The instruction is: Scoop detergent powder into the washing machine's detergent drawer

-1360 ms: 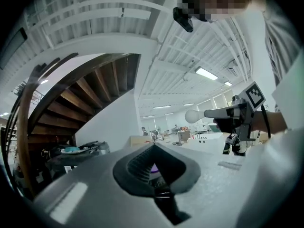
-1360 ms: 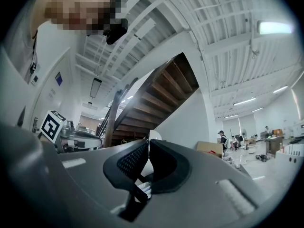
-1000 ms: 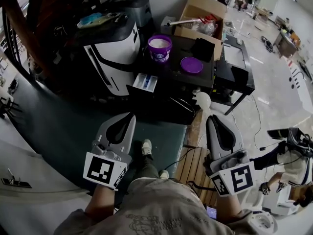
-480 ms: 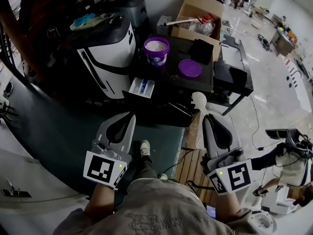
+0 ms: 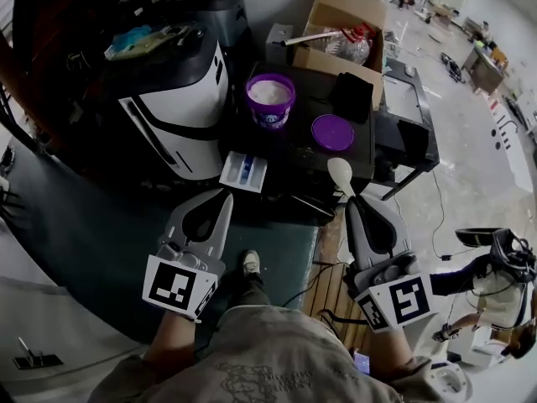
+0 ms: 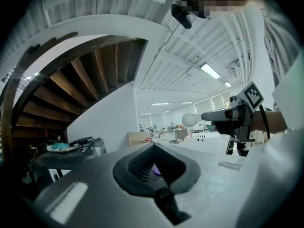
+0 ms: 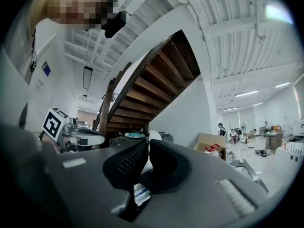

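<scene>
The white and black washing machine stands at the left, its detergent drawer pulled out. A purple tub of white powder sits on the black table, its purple lid lying beside it. My right gripper is shut on a white scoop, whose bowl hovers at the table's front edge, right of the drawer. My left gripper is shut and holds nothing, just short of the drawer. The scoop shows in the left gripper view too. Between the right jaws the drawer peeks through.
A cardboard box of clutter and a black pouch sit at the table's back. A green mat and a wooden pallet lie underfoot. Another person crouches at the right. Wooden stairs rise behind the machine.
The table, tub and drawer have come closer in the head view. The right gripper with the scoop has edged forward to the table's front edge. Both grippers stay shut.
</scene>
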Tool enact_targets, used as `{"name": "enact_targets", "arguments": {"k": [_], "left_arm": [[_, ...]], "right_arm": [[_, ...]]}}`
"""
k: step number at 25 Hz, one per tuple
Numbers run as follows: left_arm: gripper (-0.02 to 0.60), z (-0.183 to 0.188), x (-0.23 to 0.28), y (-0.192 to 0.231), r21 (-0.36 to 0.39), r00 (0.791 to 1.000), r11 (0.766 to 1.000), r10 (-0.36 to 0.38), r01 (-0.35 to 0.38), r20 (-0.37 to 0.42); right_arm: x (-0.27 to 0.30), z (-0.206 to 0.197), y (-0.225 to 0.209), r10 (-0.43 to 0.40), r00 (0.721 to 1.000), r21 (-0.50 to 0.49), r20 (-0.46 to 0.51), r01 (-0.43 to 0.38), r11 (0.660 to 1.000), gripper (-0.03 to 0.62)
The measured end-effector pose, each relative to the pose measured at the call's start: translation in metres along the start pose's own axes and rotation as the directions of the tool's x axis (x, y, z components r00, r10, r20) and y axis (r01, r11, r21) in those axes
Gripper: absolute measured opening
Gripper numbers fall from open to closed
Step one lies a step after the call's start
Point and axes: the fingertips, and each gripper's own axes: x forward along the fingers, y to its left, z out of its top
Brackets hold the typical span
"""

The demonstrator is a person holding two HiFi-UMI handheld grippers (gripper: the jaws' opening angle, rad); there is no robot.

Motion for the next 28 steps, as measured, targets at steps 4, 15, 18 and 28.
{"name": "enact_targets", "arguments": {"k": [4, 15, 18, 28], "left_arm": [[0.000, -0.007, 0.036, 0.040, -0.010, 0.999, 0.999, -0.033, 0.033, -0.012], [0.000, -0.021, 0.120, 0.149, -0.016, 0.994, 0.994, -0.110, 0.110, -0.012], [0.000, -0.021, 0.133, 0.167, -0.002, 0.992, 0.992, -0.124, 0.124, 0.012], [0.000, -0.027, 0.161, 0.187, -0.022, 0.986, 0.986, -0.162, 0.163, 0.032]], "right_arm": [[0.049, -0.004, -0.011, -0.026, 0.999, 0.004, -0.033, 0.026, 1.000, 0.037], [0.182, -0.005, -0.027, -0.082, 0.994, -0.005, -0.071, 0.082, 0.997, 0.036], [0.203, -0.004, -0.026, -0.091, 0.993, -0.018, -0.071, 0.090, 0.996, 0.037], [0.227, -0.005, -0.032, -0.130, 0.988, -0.017, -0.084, 0.129, 0.992, 0.037]]}}
